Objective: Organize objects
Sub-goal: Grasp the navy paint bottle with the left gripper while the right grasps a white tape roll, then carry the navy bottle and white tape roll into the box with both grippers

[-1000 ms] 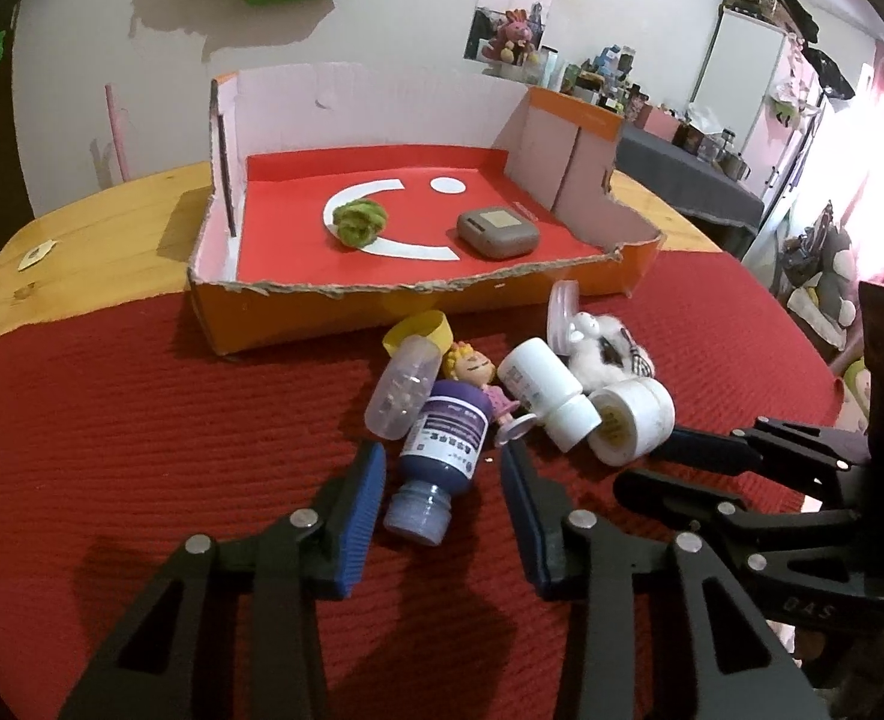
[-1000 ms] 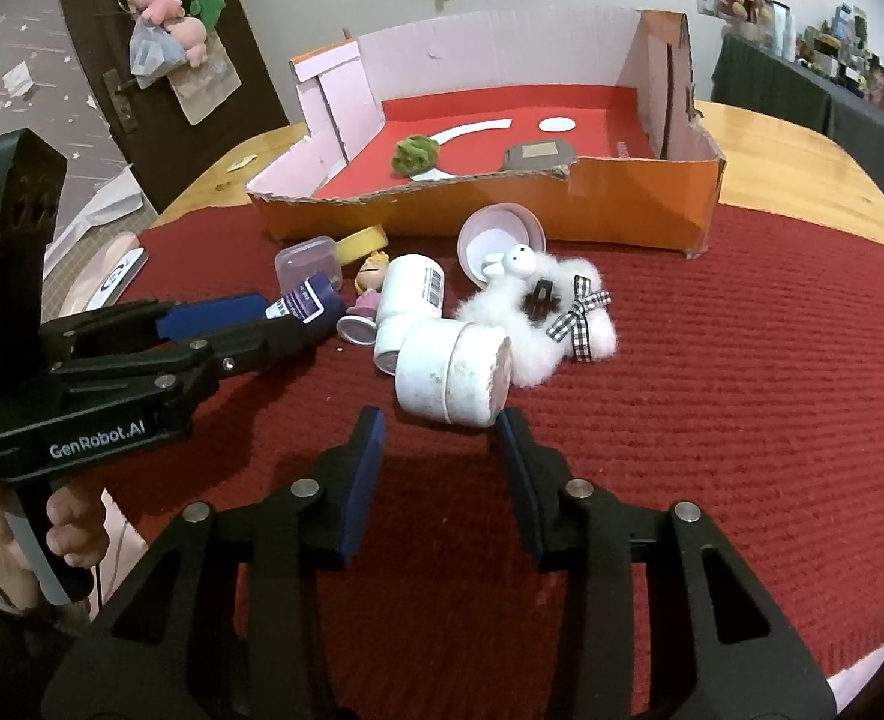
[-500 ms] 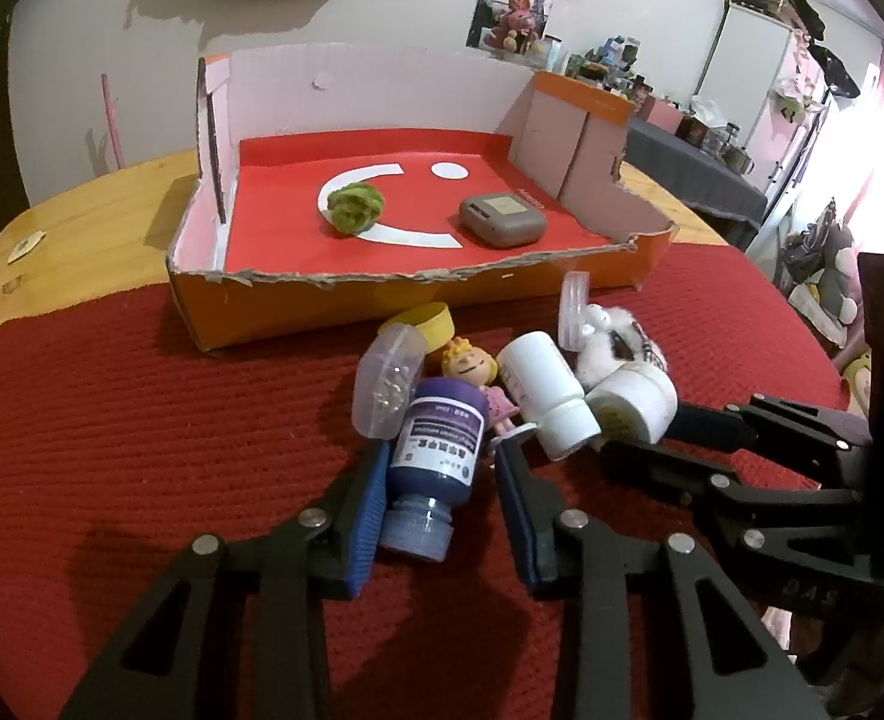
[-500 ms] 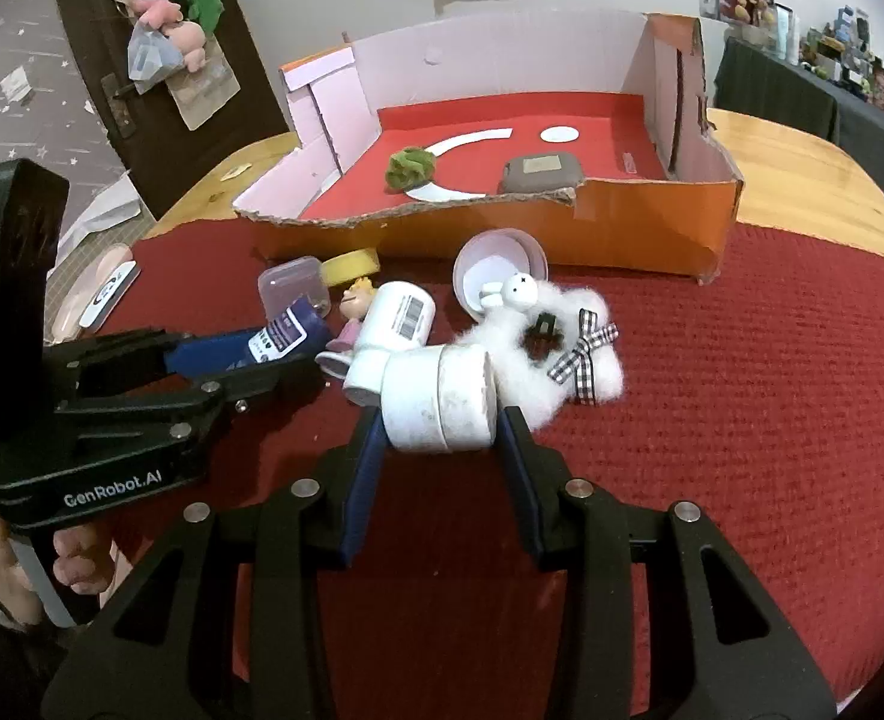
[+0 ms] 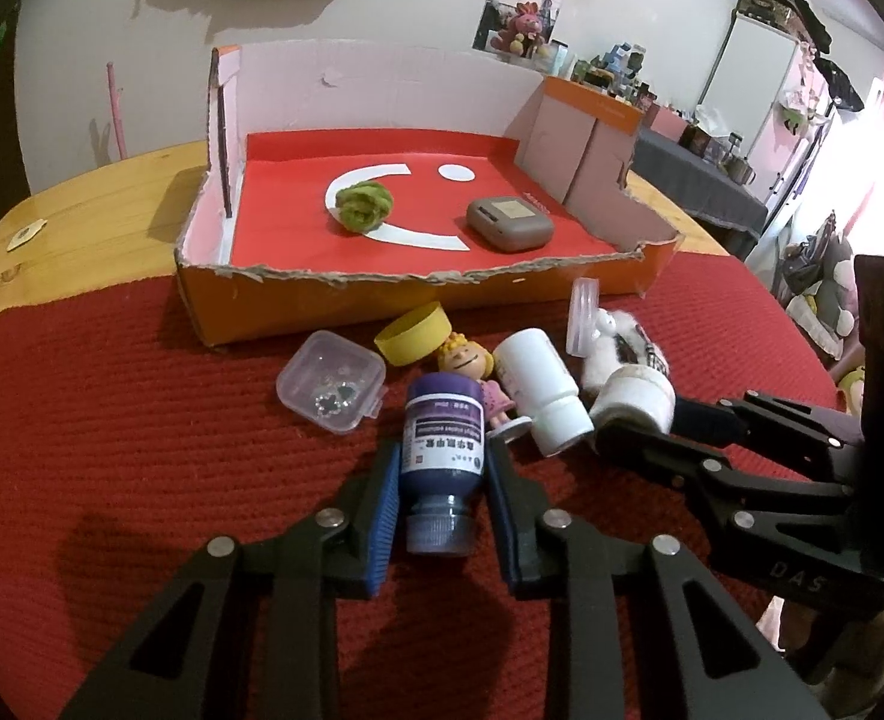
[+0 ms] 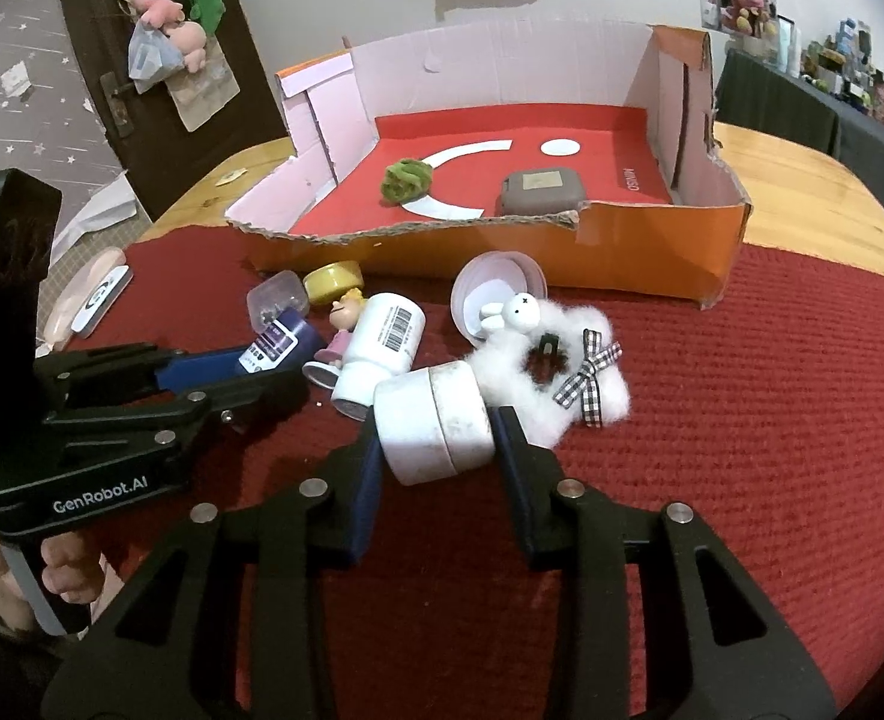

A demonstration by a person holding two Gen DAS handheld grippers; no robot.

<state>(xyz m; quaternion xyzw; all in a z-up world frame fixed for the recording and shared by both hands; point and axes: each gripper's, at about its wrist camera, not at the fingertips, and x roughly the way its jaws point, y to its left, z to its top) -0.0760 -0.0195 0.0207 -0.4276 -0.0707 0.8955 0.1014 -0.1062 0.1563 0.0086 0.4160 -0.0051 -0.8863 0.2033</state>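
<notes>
My left gripper (image 5: 442, 468) is shut on a dark blue bottle (image 5: 442, 450) that lies on the red mat, cap toward me. My right gripper (image 6: 435, 426) is shut on a white jar (image 6: 432, 420) lying on its side. Between them lie a white pill bottle (image 5: 541, 390), a small blonde doll (image 5: 472, 372), a yellow tape roll (image 5: 414, 333), a clear plastic case (image 5: 330, 381) and a white fluffy toy (image 6: 556, 354) with a checked bow. The orange cardboard box (image 5: 417, 294) behind holds a green ball (image 5: 362, 206) and a grey case (image 5: 509, 223).
A pink lid (image 6: 499, 294) leans by the box front. The red mat (image 5: 111, 450) covers a wooden table (image 5: 81, 210). A flat white device (image 6: 96, 300) lies at the mat's left edge. Cluttered shelves and a fridge stand at the right back.
Both grippers moved forward and closed: the left on the blue bottle, the right on the white jar. The clear case tipped flat onto the mat.
</notes>
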